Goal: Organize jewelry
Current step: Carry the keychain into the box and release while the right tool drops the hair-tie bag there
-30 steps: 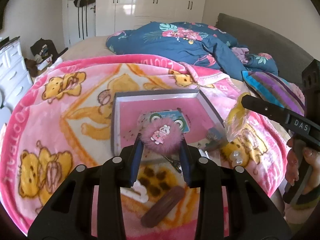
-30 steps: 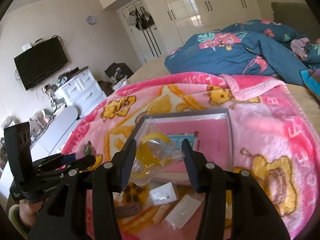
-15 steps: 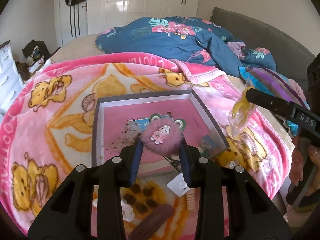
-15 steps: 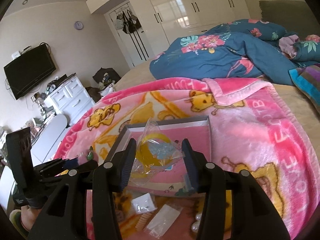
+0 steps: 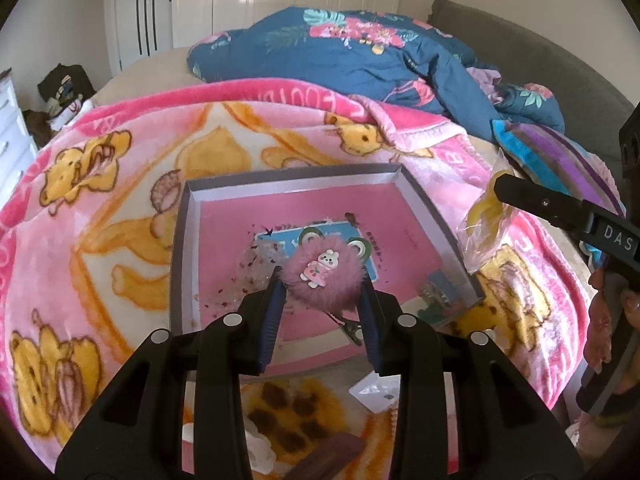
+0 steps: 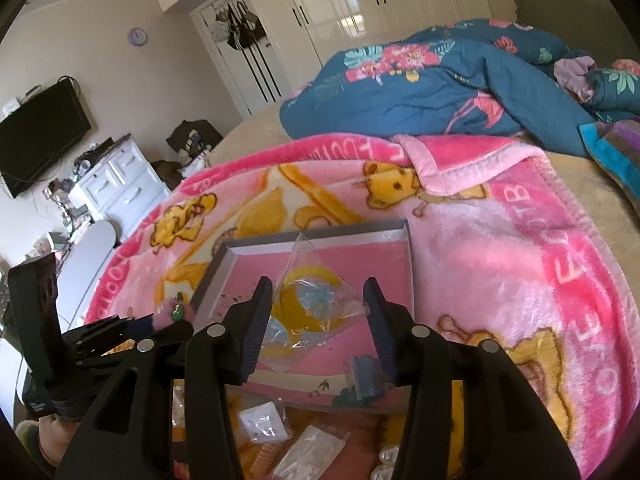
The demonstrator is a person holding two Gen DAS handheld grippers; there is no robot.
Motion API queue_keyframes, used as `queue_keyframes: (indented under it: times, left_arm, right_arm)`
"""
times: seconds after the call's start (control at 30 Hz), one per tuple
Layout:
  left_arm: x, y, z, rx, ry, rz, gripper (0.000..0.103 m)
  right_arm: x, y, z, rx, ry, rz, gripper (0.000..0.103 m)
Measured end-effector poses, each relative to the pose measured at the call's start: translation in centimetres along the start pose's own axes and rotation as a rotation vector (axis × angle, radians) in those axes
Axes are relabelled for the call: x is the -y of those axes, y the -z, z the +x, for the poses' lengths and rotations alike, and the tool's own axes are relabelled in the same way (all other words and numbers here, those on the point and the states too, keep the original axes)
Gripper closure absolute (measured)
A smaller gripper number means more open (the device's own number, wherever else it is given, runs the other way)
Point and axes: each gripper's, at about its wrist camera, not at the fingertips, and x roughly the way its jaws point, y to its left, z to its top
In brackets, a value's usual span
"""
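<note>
The left gripper (image 5: 322, 292) grasps a pompom clip (image 5: 322, 276): both fingers (image 5: 271, 312) press into the pink fur from 9 and 3 o'clock, and the fur bulges between them. The clip hangs above the box (image 5: 188, 256), over its near half. Its metal clasp (image 5: 346, 326) sticks out below the fur at 5 o'clock.

The right gripper (image 6: 318, 312) grasps a clear bag (image 6: 320, 304) holding a yellow ring (image 6: 296, 300). The bag hangs over the box, near its 6 o'clock wall, and the film is pinched between the fingers.

Handling, as judged:
- Pompom clip: very light, soft and compressible. The fur yields under load, so the hold is loose in rotation. The small bunny charm (image 5: 318, 270) on its face is likely glued and fragile; keep the fingers off it. The firmest hold is the clasp, stiff and thin, though it is narrow and smooth.
- Bag: light, limp, slippery film. The ring inside appears rigid and can slide within the bag, shifting the load. Pinch through the film onto the ring itself, not on bare film.

Other items lie on the blanket (image 5: 120, 184) at 6 o'clock of the box: a white card (image 6: 264, 424), a brown clip (image 5: 328, 458), and small packets (image 6: 308, 450)
</note>
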Motion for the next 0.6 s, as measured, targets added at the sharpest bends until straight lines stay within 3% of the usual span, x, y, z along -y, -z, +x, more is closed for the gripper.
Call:
queue_keyframes:
  times: [0.43, 0.6]
  left_arm:
    - [-2.8, 1.7, 3.6, -0.086, 0.000, -0.055, 0.075]
    - [-3.1, 1.6, 4.1, -0.109, -0.003, -0.050, 0.066]
  right_arm:
    - [-0.5, 1.4, 5.0, -0.097, 0.058, -0.014, 0.057]
    - [-0.9, 2.0, 6.4, -0.132, 0.074, -0.013, 0.057]
